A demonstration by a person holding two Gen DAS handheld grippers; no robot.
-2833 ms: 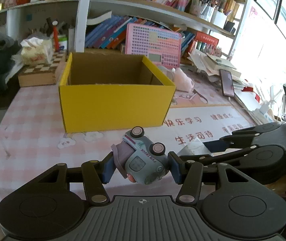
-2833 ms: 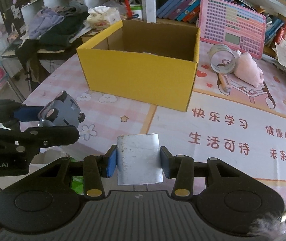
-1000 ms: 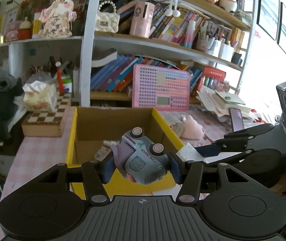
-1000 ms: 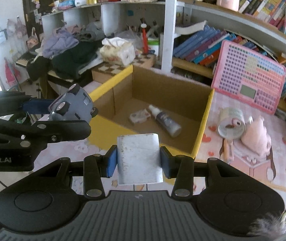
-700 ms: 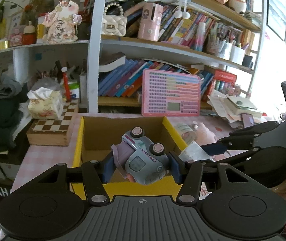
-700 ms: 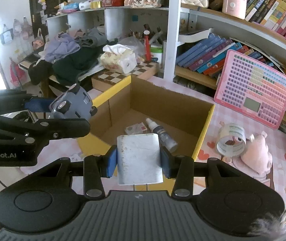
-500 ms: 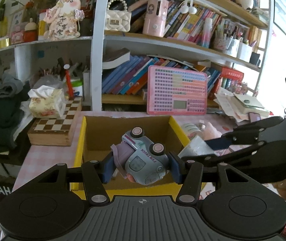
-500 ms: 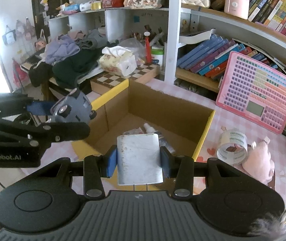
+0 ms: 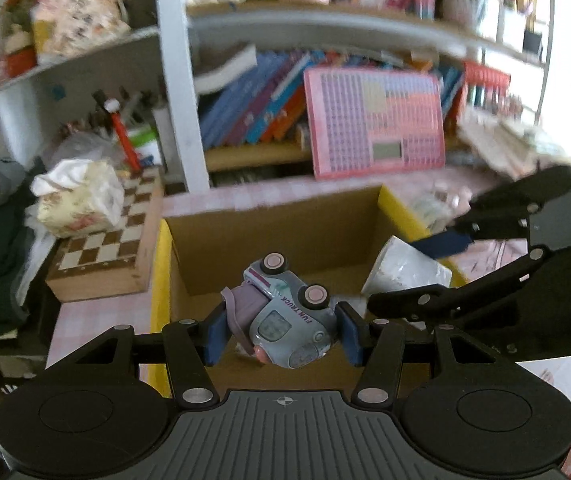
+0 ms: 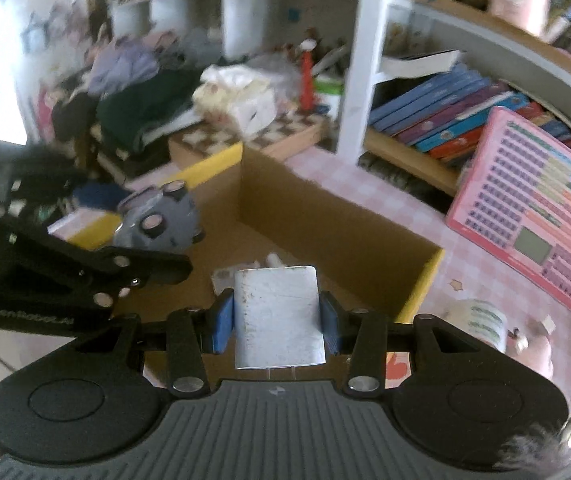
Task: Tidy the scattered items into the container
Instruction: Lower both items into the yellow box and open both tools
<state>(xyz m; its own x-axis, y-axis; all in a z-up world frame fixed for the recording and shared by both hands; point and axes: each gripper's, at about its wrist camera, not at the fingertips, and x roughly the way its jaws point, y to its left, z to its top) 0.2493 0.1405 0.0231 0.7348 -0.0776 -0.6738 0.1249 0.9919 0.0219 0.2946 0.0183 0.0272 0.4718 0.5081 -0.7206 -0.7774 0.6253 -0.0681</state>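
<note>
1. The yellow cardboard box (image 9: 157, 264) sits before the bookshelf; over its opening the left gripper (image 9: 283, 328) pinches a grey toy car (image 9: 285, 320) lettered "FUN TRUCK".
2. Beside it, also over the box, the right gripper (image 10: 277, 320) clamps a white packet (image 10: 279, 316).
3. Only the right wrist view shows small items (image 10: 245, 270) lying inside.
4. A pink keyboard toy (image 10: 533, 212) stands behind the box.

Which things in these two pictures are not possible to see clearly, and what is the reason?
- Yellow box floor: left wrist view, covered by the toy truck and the left tool.
- Items lying in the box: right wrist view, blurred and mostly behind the white packet in the right tool.
- Shelf books: motion blur, titles unreadable.
</note>
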